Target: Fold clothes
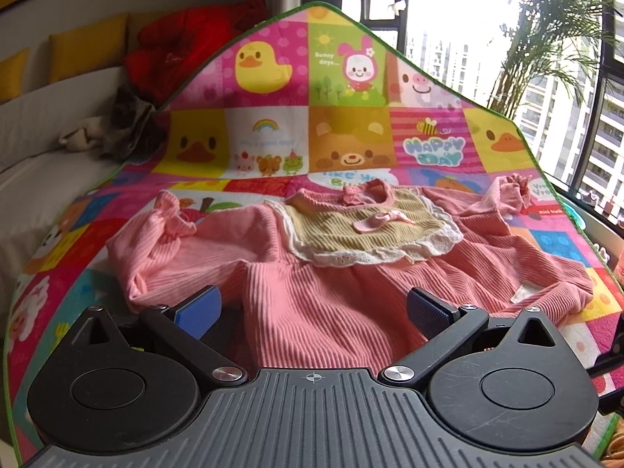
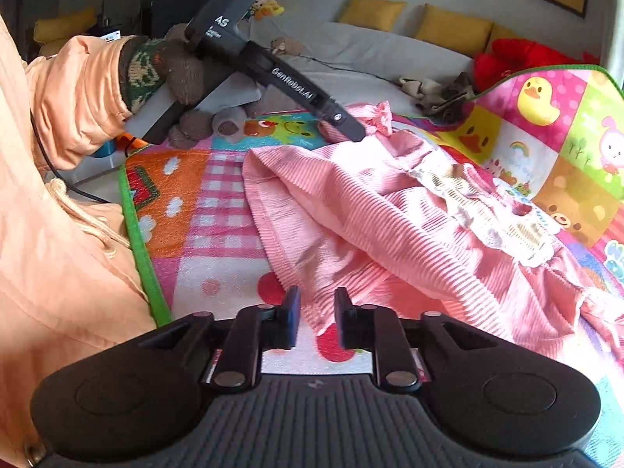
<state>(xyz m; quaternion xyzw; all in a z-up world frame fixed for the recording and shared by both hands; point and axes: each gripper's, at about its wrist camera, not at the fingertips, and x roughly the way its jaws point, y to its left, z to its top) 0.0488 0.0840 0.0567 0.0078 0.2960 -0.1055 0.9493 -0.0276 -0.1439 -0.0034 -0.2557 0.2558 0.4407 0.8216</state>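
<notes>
Garment: my pink ribbed baby dress [image 1: 312,292] lies face up on the cartoon play mat [image 1: 273,124], sleeves spread, cream lace bib [image 1: 370,230] on top, skirt bunched.
Left gripper [image 1: 312,308]: jaws wide apart over the skirt, gripping nothing.
Right gripper [image 2: 316,318]: jaws narrowly parted at the hem edge; fabric sits at the gap, apparently unpinched.
Risk: if I pull now, the hem could slip out.
Risk: folding over the bunched ribs could trap wrinkles or drag the dress askew.
</notes>
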